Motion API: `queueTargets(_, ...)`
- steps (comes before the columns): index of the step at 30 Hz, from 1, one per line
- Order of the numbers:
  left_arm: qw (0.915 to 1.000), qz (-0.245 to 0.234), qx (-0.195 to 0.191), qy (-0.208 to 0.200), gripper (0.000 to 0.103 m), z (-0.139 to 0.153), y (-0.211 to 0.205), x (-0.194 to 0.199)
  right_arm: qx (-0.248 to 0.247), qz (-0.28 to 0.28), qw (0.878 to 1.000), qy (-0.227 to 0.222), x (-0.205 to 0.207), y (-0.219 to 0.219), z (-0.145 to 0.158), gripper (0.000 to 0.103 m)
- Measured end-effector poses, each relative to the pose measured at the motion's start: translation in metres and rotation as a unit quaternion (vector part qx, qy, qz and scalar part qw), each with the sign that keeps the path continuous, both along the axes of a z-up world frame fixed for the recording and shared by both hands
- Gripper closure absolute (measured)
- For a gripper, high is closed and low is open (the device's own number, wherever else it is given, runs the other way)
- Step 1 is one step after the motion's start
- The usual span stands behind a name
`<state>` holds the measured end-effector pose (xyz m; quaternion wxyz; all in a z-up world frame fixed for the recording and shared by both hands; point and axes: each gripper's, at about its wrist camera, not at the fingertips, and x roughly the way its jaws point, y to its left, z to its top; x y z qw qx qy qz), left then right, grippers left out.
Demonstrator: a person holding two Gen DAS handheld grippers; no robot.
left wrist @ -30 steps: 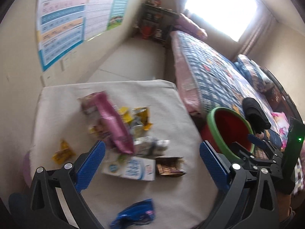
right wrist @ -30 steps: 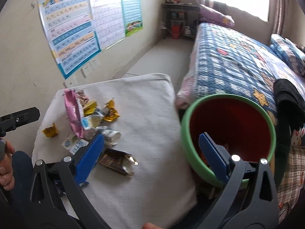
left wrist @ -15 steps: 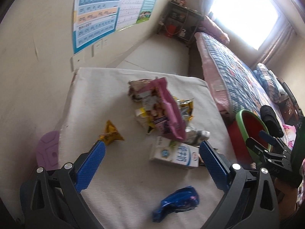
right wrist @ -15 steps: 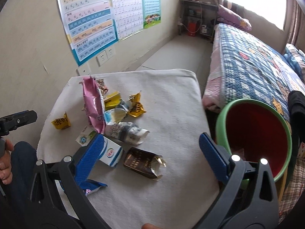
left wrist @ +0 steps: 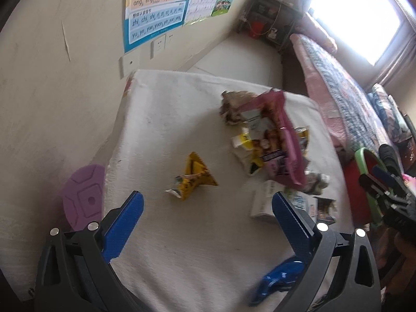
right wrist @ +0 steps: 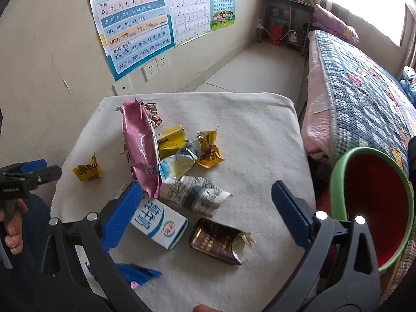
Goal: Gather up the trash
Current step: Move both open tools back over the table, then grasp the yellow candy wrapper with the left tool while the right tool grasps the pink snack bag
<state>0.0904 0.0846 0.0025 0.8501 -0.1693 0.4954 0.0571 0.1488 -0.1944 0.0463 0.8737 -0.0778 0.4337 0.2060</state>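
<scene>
Trash lies on a white-covered table (right wrist: 260, 140): a pink snack bag (right wrist: 140, 150), a white milk carton (right wrist: 158, 223), a brown wrapper (right wrist: 218, 241), a blue wrapper (right wrist: 135, 273) and a lone yellow wrapper (left wrist: 193, 179), which also shows in the right wrist view (right wrist: 87, 170). A red bin with a green rim (right wrist: 374, 208) stands right of the table. My left gripper (left wrist: 208, 205) is open and empty, above the table, with the yellow wrapper just ahead. My right gripper (right wrist: 208, 197) is open and empty, over the carton and brown wrapper.
A bed with a blue patterned quilt (right wrist: 358, 78) runs along the right. Posters (right wrist: 135, 26) and wall sockets (right wrist: 156, 66) are on the left wall. A purple stool (left wrist: 83, 195) stands left of the table. A shelf (right wrist: 283, 18) is in the far corner.
My left gripper has swung left, from over the pile toward the lone yellow wrapper. My right gripper has moved left, away from the bin and over the trash pile.
</scene>
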Motion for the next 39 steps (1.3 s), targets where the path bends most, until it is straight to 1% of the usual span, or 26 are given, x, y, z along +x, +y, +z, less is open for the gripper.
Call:
queueTargets(6,0.9984,-0.023,0.037,0.036,0.009,-0.024,0.000,0.020,0.004,0.009,1.000,0.010,0.018,0.016,-0.009,0.005)
queueTargets(10,0.9976,-0.028,0.039,0.049,0.011,-0.037,0.002,0.029,0.012,0.029,0.999,0.019,0.027,0.034,-0.015,0.005)
queueTargets(12,0.9973,-0.028,0.038,0.056,0.019,-0.043,0.004,0.034,0.015,0.040,0.999,0.024,0.032,0.044,-0.018,0.007)
queueTargets(14,0.9971,-0.028,0.034,0.061,0.021,-0.048,0.006,0.037,0.018,0.052,0.998,0.031,0.037,0.057,-0.022,0.009)
queueTargets(16,0.9970,-0.028,0.030,0.066,0.025,-0.054,0.007,0.039,0.021,0.062,0.997,0.037,0.039,0.065,-0.026,0.010)
queueTargets(18,0.9968,-0.031,0.024,0.070,0.031,-0.059,0.008,0.040,0.023,0.075,0.996,0.043,0.042,0.077,-0.029,0.012)
queueTargets(22,0.9964,-0.030,0.011,0.078,0.040,-0.068,0.013,0.041,0.014,0.097,0.994,0.056,0.046,0.098,-0.038,0.012)
queueTargets(24,0.9963,-0.031,0.007,0.079,0.048,-0.071,0.015,0.041,0.007,0.106,0.992,0.062,0.049,0.107,-0.045,0.013)
queueTargets(25,0.9962,-0.032,0.004,0.081,0.051,-0.073,0.016,0.041,0.002,0.110,0.992,0.066,0.050,0.111,-0.048,0.015)
queueTargets(26,0.9960,-0.034,0.002,0.083,0.059,-0.075,0.016,0.041,-0.002,0.115,0.991,0.073,0.052,0.116,-0.052,0.020)
queueTargets(27,0.9958,-0.036,0.001,0.084,0.063,-0.076,0.017,0.041,-0.004,0.118,0.990,0.078,0.052,0.117,-0.055,0.025)
queueTargets(28,0.9958,-0.038,0.003,0.083,0.064,-0.077,0.017,0.040,-0.004,0.120,0.989,0.083,0.053,0.119,-0.057,0.028)
queueTargets(29,0.9958,-0.041,0.005,0.081,0.067,-0.077,0.017,0.039,-0.003,0.122,0.989,0.088,0.053,0.121,-0.060,0.038)
queueTargets(30,0.9959,-0.043,0.006,0.080,0.069,-0.076,0.017,0.039,0.001,0.123,0.988,0.092,0.052,0.121,-0.061,0.050)
queueTargets(31,0.9960,-0.044,0.006,0.078,0.070,-0.076,0.017,0.038,0.002,0.121,0.988,0.094,0.052,0.120,-0.062,0.055)
queueTargets(32,0.9961,-0.044,0.007,0.077,0.073,-0.075,0.018,0.038,0.001,0.119,0.988,0.093,0.052,0.120,-0.063,0.060)
queueTargets(33,0.9962,-0.045,0.008,0.074,0.077,-0.074,0.019,0.038,0.003,0.118,0.989,0.093,0.052,0.119,-0.062,0.062)
queueTargets(39,0.9965,-0.052,0.010,0.064,0.080,-0.068,0.010,0.032,0.023,0.111,0.990,0.083,0.047,0.108,-0.049,0.064)
